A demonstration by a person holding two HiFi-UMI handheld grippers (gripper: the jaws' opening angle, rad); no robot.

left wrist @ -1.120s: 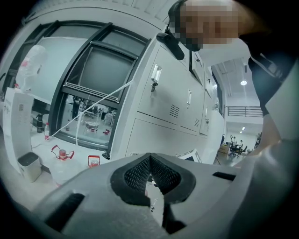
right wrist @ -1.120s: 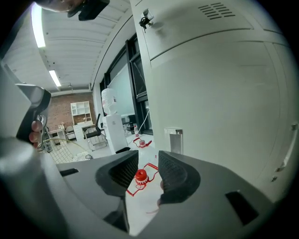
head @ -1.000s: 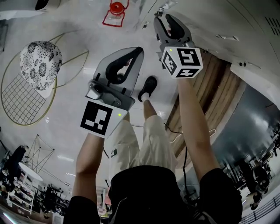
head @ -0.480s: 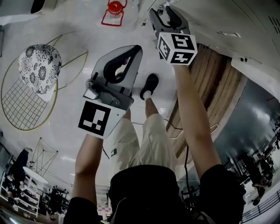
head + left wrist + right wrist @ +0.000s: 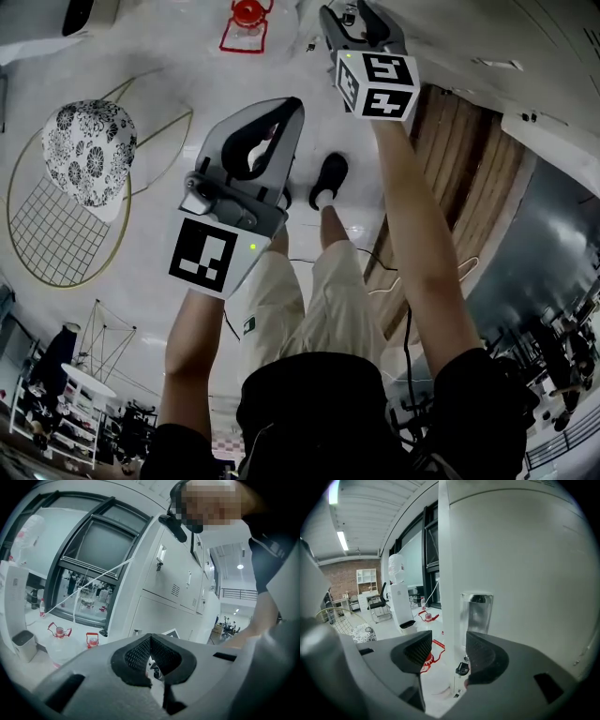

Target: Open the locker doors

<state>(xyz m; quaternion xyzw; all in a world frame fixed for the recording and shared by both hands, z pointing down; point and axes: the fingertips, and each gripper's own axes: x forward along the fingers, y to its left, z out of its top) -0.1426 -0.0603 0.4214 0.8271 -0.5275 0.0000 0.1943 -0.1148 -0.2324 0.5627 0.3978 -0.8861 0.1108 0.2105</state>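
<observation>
The white locker door (image 5: 525,573) fills the right of the right gripper view, and its recessed metal handle plate (image 5: 476,616) sits just beyond the jaws. A small dark lock piece (image 5: 462,668) hangs below the plate. My right gripper (image 5: 449,648) is open; its jaws have just been opening and nothing is between them. In the head view it (image 5: 352,13) reaches to the top, against the locker front (image 5: 469,42). My left gripper (image 5: 284,111) hangs lower and to the left, shut on nothing. It (image 5: 150,636) faces a row of white lockers (image 5: 173,573).
A round wire chair with a patterned cushion (image 5: 89,150) stands on the floor at the left. A red-capped water bottle (image 5: 247,19) is near the locker base. A wood-grain surface (image 5: 450,159) shows at the right. A white water dispenser (image 5: 400,602) stands by the window.
My right gripper has moved up the picture toward the locker front and its jaws have spread wider. The left gripper has hardly moved.
</observation>
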